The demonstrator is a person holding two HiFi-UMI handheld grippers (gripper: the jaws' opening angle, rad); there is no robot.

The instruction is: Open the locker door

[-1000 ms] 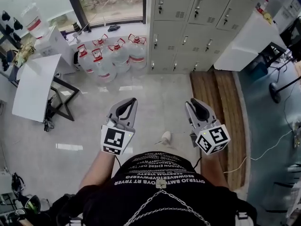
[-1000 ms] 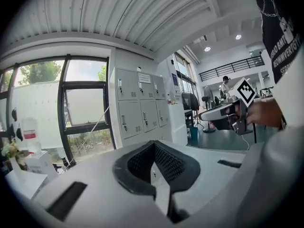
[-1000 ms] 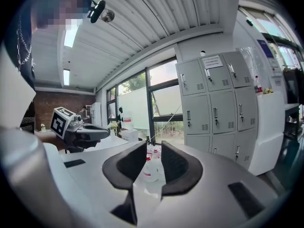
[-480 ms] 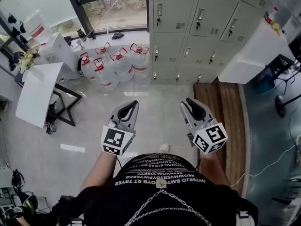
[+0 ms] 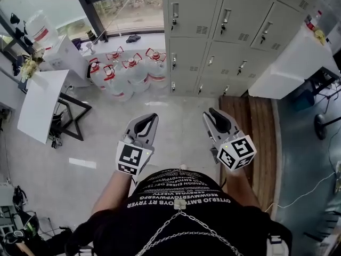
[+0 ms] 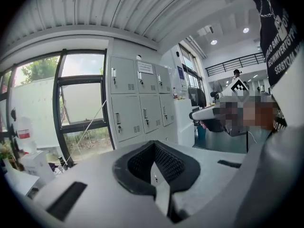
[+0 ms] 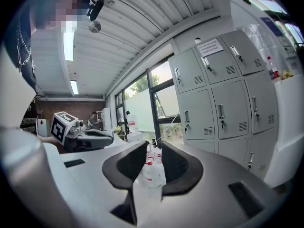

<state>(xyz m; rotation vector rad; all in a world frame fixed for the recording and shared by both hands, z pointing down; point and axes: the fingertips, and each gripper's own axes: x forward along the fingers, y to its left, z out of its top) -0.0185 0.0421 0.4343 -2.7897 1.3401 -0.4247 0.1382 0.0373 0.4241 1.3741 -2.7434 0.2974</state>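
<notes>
Head view finds the person nearer the bank of grey lockers [image 5: 234, 41] than a second ago: the doors fill more of the top of the picture, and the cluster of water bottles [image 5: 128, 71], standing at the floor's edge in the corner between the window and the lockers, sits closer too. Every locker door in sight is closed, each with its handle at the door's left edge, and the lockers are well apart from both tools. The left gripper [image 5: 151, 116] and right gripper [image 5: 209, 112] are held side by side above the pale floor as before, pointing at the lockers, though the shoe that showed between them earlier is now almost hidden. The left gripper's jaws meet at their tips with nothing in them. The right gripper's jaws stand a narrow gap apart and are empty, with only the distant bottles showing through the gap. A white table [image 5: 40, 103] stands near the floor's left edge and a white counter [image 5: 287, 63] abuts the lockers on the right. A paper notice [image 7: 209, 46] on an upper locker door is too small to read. The bottles carry red-and-white labels, also unreadable. White lettering on the person's black shirt [image 5: 176, 196] appears reversed and cannot be read with confidence.
</notes>
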